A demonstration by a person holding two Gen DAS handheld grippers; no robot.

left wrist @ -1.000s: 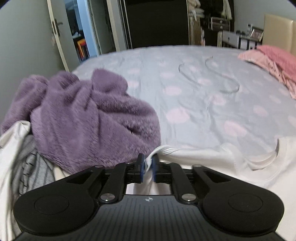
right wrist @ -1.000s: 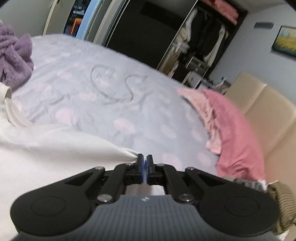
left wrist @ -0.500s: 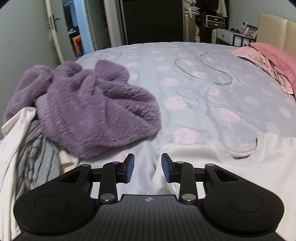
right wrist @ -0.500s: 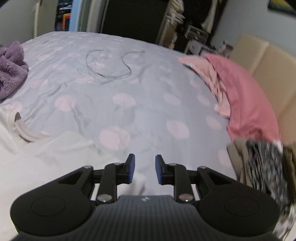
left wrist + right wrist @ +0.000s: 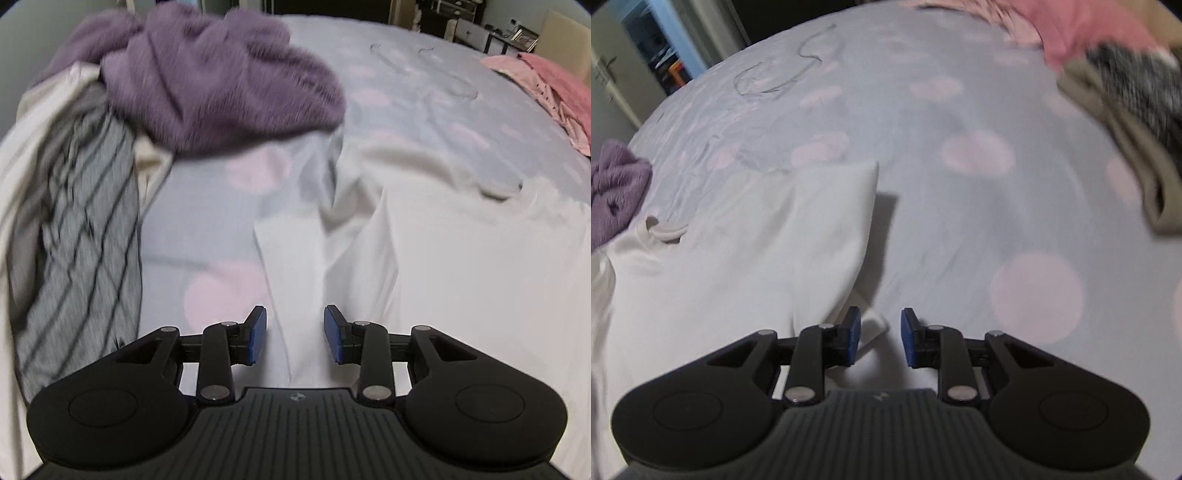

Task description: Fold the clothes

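Note:
A white T-shirt (image 5: 461, 240) lies spread on the bed with its neckline away from me. My left gripper (image 5: 294, 338) is open and empty, low over the shirt's left side near its sleeve (image 5: 291, 236). In the right wrist view the same shirt (image 5: 720, 266) lies at left, its right sleeve (image 5: 846, 199) laid flat. My right gripper (image 5: 880, 336) is open and empty over the shirt's right edge, where a small fold of cloth (image 5: 871, 326) sits between the fingers.
A purple fleece (image 5: 221, 81) tops a pile with a grey striped garment (image 5: 77, 221) at left. The bed sheet (image 5: 960, 221) is grey with pink dots. A thin cable (image 5: 775, 77) lies far off. Pink bedding (image 5: 546, 85) and folded clothes (image 5: 1137, 129) sit at right.
Both grippers were shut on the white shirt a second ago. They have let go, opened, and drawn back toward me and lower along the shirt's sides.

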